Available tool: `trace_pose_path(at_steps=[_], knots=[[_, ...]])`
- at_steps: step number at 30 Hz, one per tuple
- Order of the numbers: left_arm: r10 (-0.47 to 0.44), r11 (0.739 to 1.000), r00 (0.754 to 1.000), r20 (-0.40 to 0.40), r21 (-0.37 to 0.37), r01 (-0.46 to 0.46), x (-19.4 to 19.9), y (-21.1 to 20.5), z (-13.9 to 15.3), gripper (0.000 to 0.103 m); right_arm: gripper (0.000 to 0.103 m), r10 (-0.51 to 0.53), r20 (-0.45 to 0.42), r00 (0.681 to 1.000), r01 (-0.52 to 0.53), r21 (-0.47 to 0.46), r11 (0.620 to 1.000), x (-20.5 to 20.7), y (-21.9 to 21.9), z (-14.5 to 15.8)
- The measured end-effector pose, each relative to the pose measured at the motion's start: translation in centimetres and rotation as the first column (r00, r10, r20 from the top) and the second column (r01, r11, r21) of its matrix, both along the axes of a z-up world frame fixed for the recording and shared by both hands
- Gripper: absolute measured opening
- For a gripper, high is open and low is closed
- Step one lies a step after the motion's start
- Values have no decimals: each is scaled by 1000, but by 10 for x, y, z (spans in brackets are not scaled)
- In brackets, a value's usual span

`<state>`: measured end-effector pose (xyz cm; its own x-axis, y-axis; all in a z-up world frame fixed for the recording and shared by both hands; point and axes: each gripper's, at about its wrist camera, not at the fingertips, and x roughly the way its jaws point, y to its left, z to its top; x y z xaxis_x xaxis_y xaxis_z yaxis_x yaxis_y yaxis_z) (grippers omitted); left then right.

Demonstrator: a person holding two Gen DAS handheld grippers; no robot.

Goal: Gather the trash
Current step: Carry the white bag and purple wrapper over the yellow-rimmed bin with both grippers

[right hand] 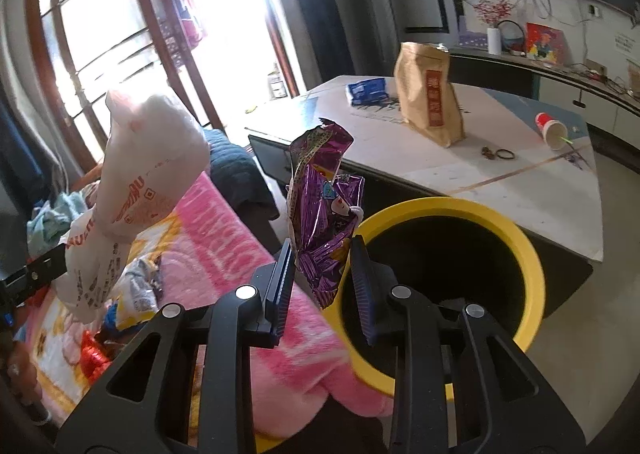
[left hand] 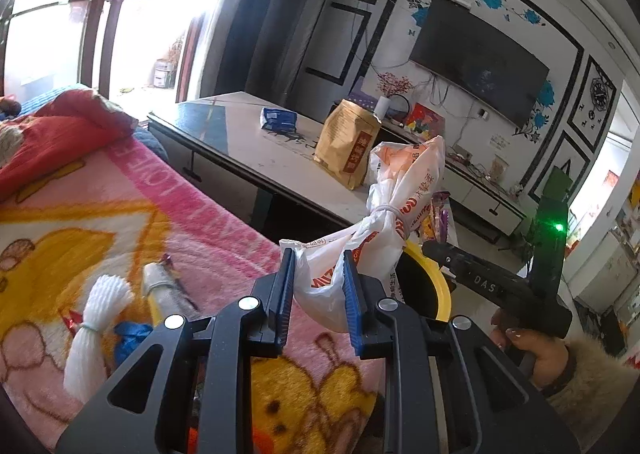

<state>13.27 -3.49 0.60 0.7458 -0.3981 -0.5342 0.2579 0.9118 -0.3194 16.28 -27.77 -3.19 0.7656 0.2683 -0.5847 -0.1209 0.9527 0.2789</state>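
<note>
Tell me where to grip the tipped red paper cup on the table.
Take the red paper cup across its side wall near the open mouth, coming from above. It lies on its side on the table, mouth toward the camera, nothing touching it; the wall should flatten easily.

My left gripper (left hand: 320, 286) sits low in the centre of its frame with blue pads clamped on the white plastic bag (left hand: 384, 221), my right gripper (right hand: 320, 274) likewise pinches the purple wrapper (right hand: 320, 209), and my right hand (left hand: 536, 350) shows at lower right.
</note>
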Motion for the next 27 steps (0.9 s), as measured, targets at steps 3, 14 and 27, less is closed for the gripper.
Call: trace_pose_path(at_steps=[3,14,27], knots=[[-13,1000,1000,0,7,13,4,-10,0,22,22,-25,5,1000,25,-1,1000,-1,-10,1],[-53,998,998,-23,30,53,17,-37,-9,22,22,-123,1,992,123,7,992,3,-49,0],[-101,993,993,-57,50,104,41,-73,-26,22,22,-208,-22,978,208,-29,978,10,-77,-12]])
